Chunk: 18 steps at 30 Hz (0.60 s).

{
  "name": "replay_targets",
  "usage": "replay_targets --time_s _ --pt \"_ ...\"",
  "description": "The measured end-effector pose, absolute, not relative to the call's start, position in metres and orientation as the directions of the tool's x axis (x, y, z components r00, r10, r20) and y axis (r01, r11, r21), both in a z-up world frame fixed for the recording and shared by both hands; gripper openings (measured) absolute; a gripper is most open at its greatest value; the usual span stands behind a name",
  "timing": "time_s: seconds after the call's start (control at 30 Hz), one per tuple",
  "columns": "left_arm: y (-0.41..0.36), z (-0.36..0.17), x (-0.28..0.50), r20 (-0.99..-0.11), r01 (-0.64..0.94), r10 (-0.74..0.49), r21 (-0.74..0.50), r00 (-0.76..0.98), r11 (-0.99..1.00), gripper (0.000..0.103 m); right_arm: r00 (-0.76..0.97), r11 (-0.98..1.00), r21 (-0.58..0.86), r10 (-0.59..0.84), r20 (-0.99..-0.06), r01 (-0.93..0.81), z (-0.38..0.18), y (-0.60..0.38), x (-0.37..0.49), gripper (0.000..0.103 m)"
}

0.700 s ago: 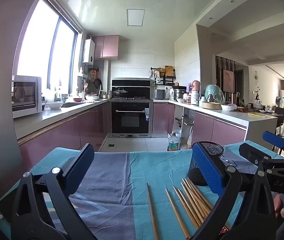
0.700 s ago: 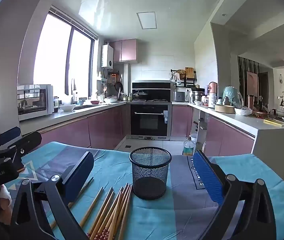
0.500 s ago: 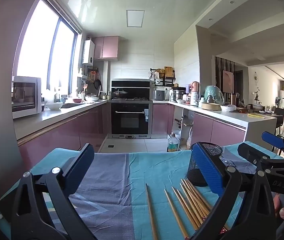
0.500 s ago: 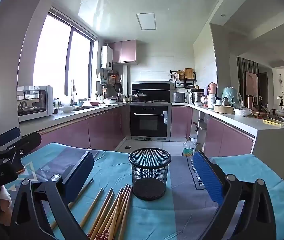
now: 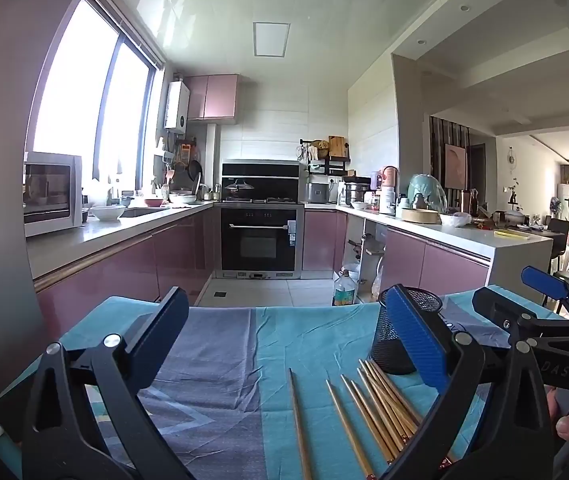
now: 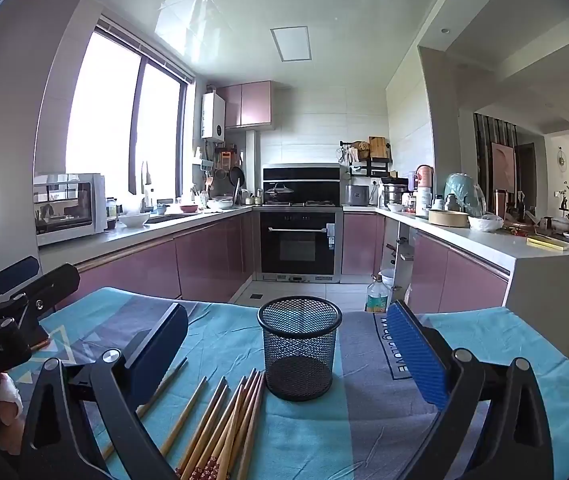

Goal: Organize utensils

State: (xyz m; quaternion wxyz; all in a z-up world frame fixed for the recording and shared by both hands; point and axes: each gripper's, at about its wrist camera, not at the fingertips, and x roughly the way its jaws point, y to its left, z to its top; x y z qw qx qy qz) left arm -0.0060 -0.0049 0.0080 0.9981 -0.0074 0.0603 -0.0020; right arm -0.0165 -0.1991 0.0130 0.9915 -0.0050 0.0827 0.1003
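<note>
On the table [image 6: 484, 360], spread with one turquoise-and-grey cloth [image 6: 364, 420], stands one black mesh cup [image 6: 299, 346]. Just beside its left lie about nine wooden chopsticks [image 6: 228, 428]. Both tongs, left [image 5: 284, 344] and right [image 6: 288, 356], gape empty.

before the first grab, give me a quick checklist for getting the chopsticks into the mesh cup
1. Left gripper fingers wide open, nothing between them: ok.
2. Right gripper fingers wide open, nothing held: ok.
3. Mesh cup upright on the cloth, opening free: ok.
4. Chopsticks lying flat beside the cup, none inside it yet: ok.
5. Chopsticks separated enough for a clean pick: not ok, most lie bunched together; one lone stick lies apart.
6. Chopsticks' near ends: cannot tell, cut off by the frame.
</note>
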Motion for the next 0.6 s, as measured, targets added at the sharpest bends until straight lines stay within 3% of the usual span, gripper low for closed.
replay_targets --time_s 0.6 --pt "-0.0070 0.0088 -0.0110 -0.117 0.012 -0.014 -0.020 0.993 1.000 0.097 0.969 0.981 0.004 0.195 -0.154 -0.196 0.0152 -0.1997 -0.0225 0.096"
